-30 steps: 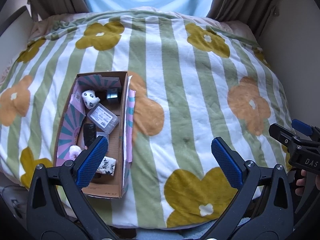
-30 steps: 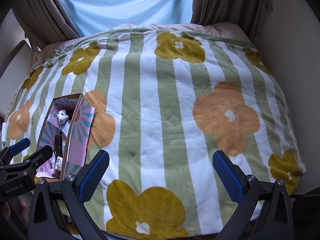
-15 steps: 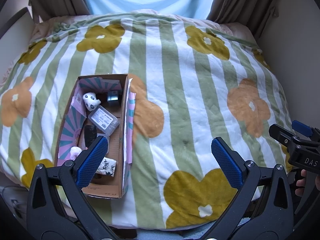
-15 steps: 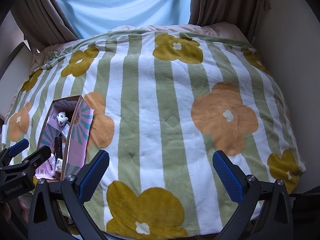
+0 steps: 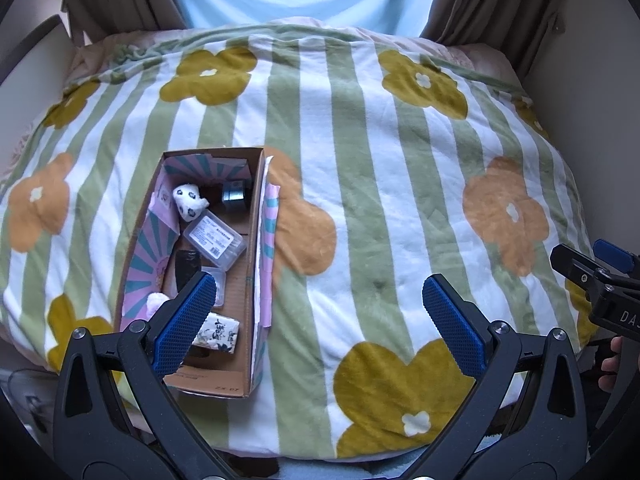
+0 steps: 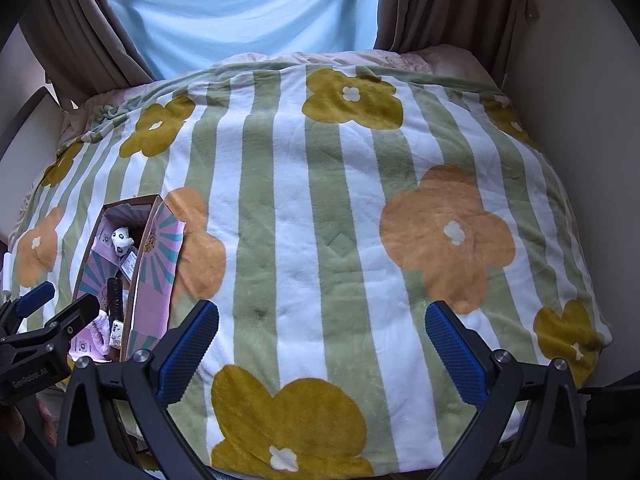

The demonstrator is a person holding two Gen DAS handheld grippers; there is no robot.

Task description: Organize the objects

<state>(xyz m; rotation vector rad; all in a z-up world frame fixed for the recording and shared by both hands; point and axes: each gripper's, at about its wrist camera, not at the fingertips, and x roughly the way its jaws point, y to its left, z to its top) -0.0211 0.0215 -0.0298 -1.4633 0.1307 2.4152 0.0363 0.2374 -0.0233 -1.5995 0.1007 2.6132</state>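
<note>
An open cardboard box (image 5: pixel 252 264) with pink and teal lining lies on the left of the bed; it also shows in the right wrist view (image 6: pixel 154 276). Inside are a white spotted plush (image 5: pixel 188 200), a clear plastic case (image 5: pixel 214 240), a dark metal cylinder (image 5: pixel 234 196), a black object (image 5: pixel 186 268), a printed packet (image 5: pixel 220 332) and a pink fuzzy item (image 5: pixel 154 302). My left gripper (image 5: pixel 316 312) is open and empty, held above the bed's near edge with its left finger over the box. My right gripper (image 6: pixel 320 340) is open and empty over the blanket.
A green-and-white striped blanket with yellow and orange flowers (image 5: pixel 360 200) covers the bed. Brown curtains (image 6: pixel 80 32) and a pale blue sheet (image 6: pixel 240 12) hang behind. A wall (image 6: pixel 580 100) stands to the right. The right gripper's tip (image 5: pixel 600 280) shows at the left view's edge.
Both grippers have drawn back and risen slightly, so the bed and box sit a little lower in view. Both stay open and empty.
</note>
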